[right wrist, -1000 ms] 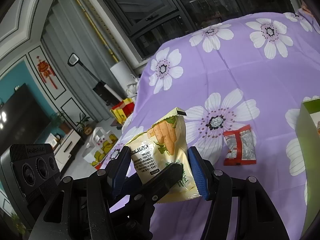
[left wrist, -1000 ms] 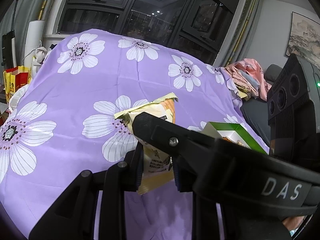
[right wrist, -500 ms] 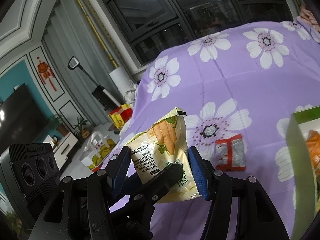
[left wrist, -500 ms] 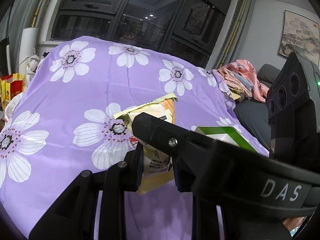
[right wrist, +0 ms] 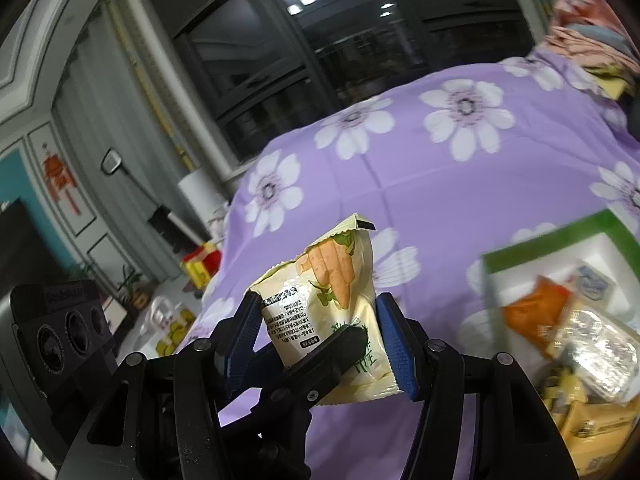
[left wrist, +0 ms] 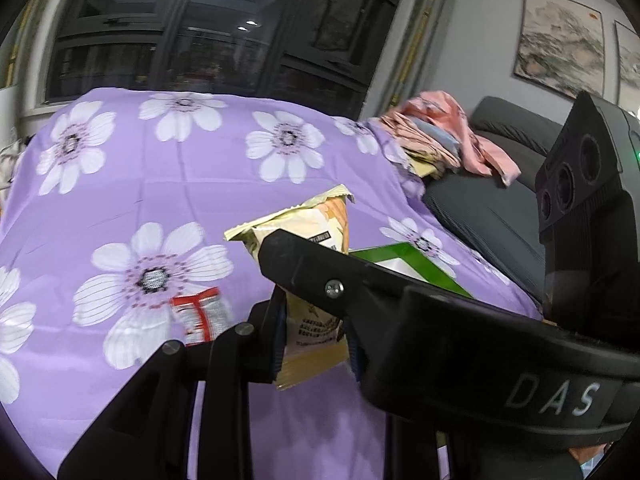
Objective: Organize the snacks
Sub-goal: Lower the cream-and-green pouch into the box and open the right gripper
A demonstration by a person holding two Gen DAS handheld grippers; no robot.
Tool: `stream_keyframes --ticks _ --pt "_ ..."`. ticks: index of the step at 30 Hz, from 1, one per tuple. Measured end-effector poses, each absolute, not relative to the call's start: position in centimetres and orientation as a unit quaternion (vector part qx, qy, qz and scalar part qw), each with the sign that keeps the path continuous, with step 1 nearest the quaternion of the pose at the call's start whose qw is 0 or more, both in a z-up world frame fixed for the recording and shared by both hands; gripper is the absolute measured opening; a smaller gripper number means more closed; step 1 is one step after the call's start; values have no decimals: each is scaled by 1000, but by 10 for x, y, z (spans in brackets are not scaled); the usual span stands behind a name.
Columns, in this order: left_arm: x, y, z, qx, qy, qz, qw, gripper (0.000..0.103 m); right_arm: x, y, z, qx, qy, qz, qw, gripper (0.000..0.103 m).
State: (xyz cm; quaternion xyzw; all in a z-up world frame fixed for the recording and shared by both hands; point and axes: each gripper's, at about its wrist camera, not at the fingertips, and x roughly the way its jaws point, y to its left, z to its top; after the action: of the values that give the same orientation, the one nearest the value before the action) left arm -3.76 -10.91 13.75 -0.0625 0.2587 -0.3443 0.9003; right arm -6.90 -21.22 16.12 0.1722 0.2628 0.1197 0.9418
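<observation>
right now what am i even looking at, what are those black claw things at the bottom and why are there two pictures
There is no robot here. A person holds a hand tool with two fingers in each hand, and each tool carries a wide-angle camera looking out along its fingers. So one picture is taken from the left gripper and the other from the right gripper; the bent edges come from the lens. Both appear closed on the same yellow snack bag, which is lifted above a purple flowered cloth. On the cloth lie a red-and-silver packet and a green-rimmed box that already holds several snack packets.
</observation>
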Motion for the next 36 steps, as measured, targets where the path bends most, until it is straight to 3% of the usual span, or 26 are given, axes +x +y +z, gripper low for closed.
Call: stream_keyframes --ticks 28,30,32,33,36 --pt "-25 -279 101 19 391 -483 783 26 -100 -371 124 334 300 -97 888 61" --pt "-26 -283 97 20 398 -476 784 30 -100 -375 119 341 310 -104 881 61" --pt "-25 -282 94 20 398 -459 794 49 -99 -378 114 352 319 -105 874 61" --pt "-24 -280 94 17 399 -449 799 53 -99 -381 112 366 322 -107 867 61" --pt "-21 -270 96 0 404 -451 796 58 -103 -388 109 393 308 -111 859 63"
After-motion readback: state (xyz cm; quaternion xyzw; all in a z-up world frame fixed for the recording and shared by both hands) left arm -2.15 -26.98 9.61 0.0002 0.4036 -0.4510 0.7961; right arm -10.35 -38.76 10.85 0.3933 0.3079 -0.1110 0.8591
